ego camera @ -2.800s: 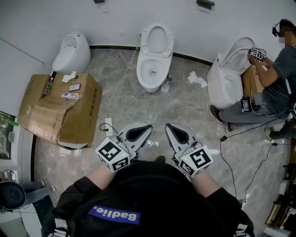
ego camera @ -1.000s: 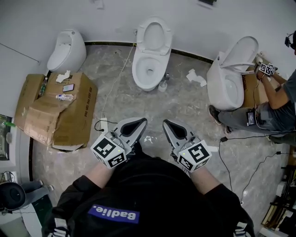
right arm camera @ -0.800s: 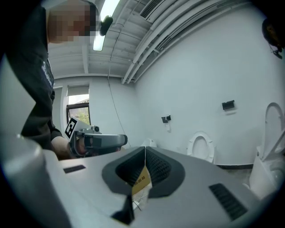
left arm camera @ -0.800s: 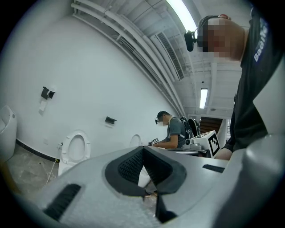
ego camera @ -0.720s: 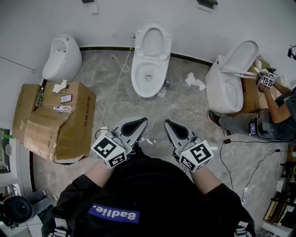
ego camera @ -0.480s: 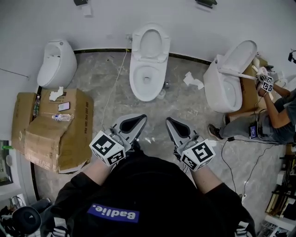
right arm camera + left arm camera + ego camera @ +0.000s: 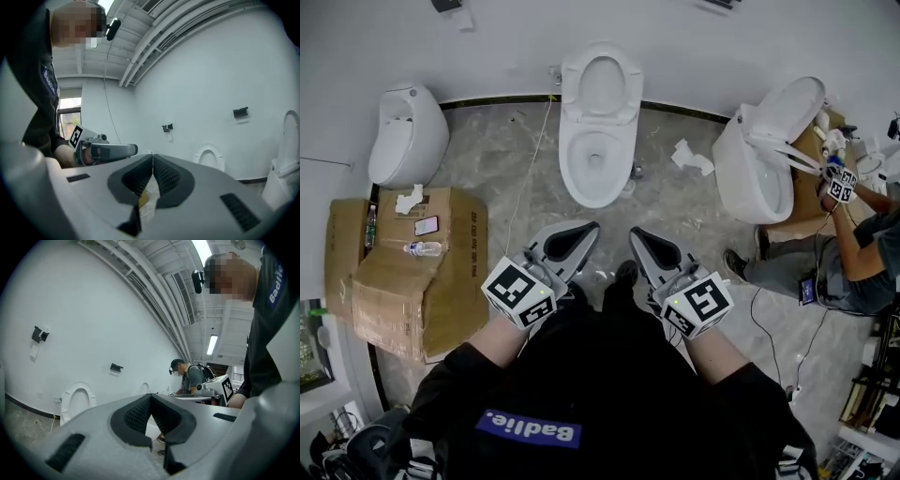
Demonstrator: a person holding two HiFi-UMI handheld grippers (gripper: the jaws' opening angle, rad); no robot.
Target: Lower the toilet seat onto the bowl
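While both hang at waist height, well short of the toilet (image 7: 596, 141), grippers: the left gripper (image 7: 584, 230) and right gripper (image 7: 639, 236) each have their jaws pressed together on nothing, side by side and pointing towards it.
Bearing: the toilet lies straight ahead of the pair, its middle line running between them and a shade closer to the left gripper's line; I judge neither hand to have a real lead.
Floor (image 7: 684, 220): grey marbled tile, glossy, bare on the strip from the person's feet to the toilet's front.
Bowl (image 7: 594, 161): open, its rim uncovered, its long axis running from the person towards the wall.
Toilet seat (image 7: 602, 84): raised at the back of the toilet, upright against the wall (image 7: 675, 42). Its hinge runs side to side at the bowl's rear and its free edge is on top, so it probably has to swing forward, towards the person.
Left of the toilet: a thin cable (image 7: 531, 159) trails close beside it; further off stand a white urinal (image 7: 408, 136) and a flattened cardboard box (image 7: 422, 272) with small items on top.
Right of the toilet: crumpled paper (image 7: 692, 157) lies near; well apart is a second toilet (image 7: 759, 164), where another person (image 7: 853, 244) works with their own gripper.
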